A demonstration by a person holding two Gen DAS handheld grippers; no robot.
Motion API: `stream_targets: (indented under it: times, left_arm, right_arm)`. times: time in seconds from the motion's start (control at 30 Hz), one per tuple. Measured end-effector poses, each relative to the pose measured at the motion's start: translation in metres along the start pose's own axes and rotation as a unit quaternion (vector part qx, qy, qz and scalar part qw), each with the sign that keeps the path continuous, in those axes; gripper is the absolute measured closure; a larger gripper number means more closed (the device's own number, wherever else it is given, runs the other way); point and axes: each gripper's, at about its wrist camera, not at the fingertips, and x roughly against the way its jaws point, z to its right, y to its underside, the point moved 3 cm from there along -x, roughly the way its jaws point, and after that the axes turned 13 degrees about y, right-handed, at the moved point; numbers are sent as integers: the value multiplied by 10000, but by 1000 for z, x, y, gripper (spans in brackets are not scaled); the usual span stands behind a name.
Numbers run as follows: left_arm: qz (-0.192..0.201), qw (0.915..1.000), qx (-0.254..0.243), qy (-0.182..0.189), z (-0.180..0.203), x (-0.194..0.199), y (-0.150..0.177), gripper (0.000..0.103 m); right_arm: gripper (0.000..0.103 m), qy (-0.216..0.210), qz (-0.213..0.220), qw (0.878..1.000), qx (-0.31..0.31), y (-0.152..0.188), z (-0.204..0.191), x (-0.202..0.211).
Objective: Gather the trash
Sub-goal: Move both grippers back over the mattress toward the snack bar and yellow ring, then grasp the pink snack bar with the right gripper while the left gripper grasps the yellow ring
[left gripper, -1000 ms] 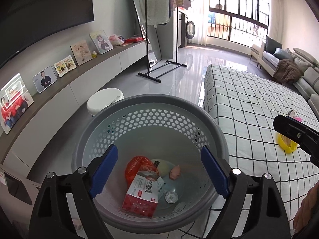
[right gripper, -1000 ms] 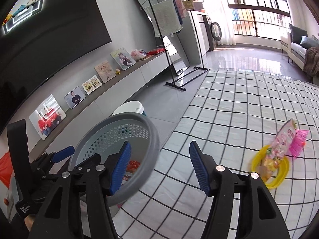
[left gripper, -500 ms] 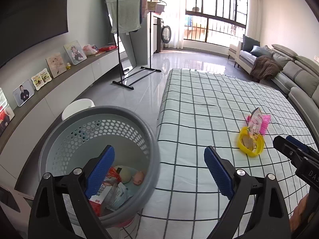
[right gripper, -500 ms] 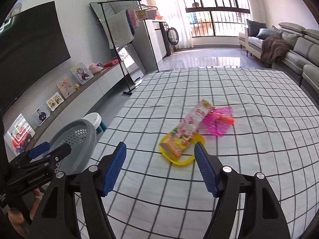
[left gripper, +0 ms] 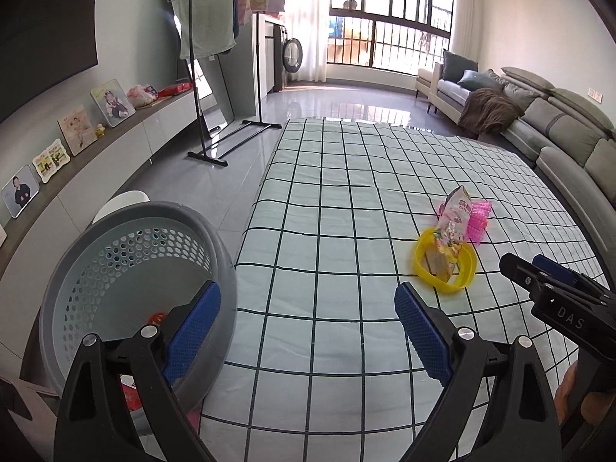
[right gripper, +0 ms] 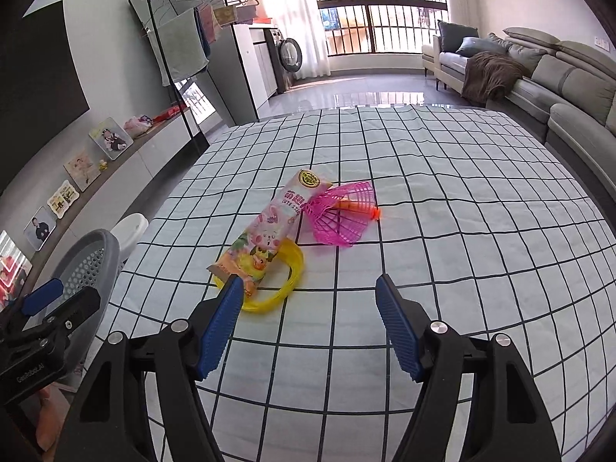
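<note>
A grey perforated basket (left gripper: 127,269) stands off the left edge of the checked tablecloth (left gripper: 338,200), with red trash (left gripper: 158,317) partly showing inside. On the cloth a pink snack wrapper (right gripper: 269,231) lies across a yellow ring (right gripper: 287,285), beside a pink mesh piece (right gripper: 342,219). My left gripper (left gripper: 306,287) is open and empty, its left finger over the basket rim and its right finger over the cloth. My right gripper (right gripper: 308,280) is open and empty just short of the wrapper, its left fingertip (right gripper: 231,292) at the wrapper's near end. In the left wrist view the wrapper (left gripper: 452,227) lies ahead to the right.
A white stool (left gripper: 123,202) sits behind the basket. A low cabinet with photo frames (left gripper: 77,134) runs along the left wall, and a clothes rack (left gripper: 215,77) stands beyond it. A grey sofa (left gripper: 558,127) lines the right side. A hand holds the right gripper's body (left gripper: 554,300).
Both views have swung right, from the basket to the table. My left gripper has left the basket's mouth. My right gripper has come close to the wrapper, with its jaws a little wider.
</note>
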Motion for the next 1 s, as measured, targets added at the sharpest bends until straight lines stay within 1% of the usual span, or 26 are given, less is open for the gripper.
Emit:
stream_targets:
  times: [0.23,0.4,0.63,0.87,0.93,0.97,1.0]
  left_arm:
    - [-92,9998,-105,-104,1,-8,3,13]
    - [-160,9997,-103,-142,-3,-12,5,13]
    - [-202,9996,-91,-152,-7,-13,5,13]
    - [-236,9995,-114,-163,-7,-14,6,13]
    - [-249,9994,-135,-192,-8,-15,7,13]
    - [-255,9994,-146,-208,-8,-15,7,13]
    - [-262,9993,-154,-225,-8,-16,8,13]
  right_arm:
    - [35,-262,-137,9995,-80,-11,-8,-16]
    - [35,-471,-215,9986,-138,-22,-23,-25]
    - [35,-382,-365,9986,5,-28,-45,-45]
    - [35,-200,-410,9987,208,-34,-60,-63]
    - [39,-168,-390,9987,271,-34,-62,-64]
    - [47,-177,-394,9986,293,-35,-63,-65]
    - [52,-181,-402,9985,309,-35,-64,-65]
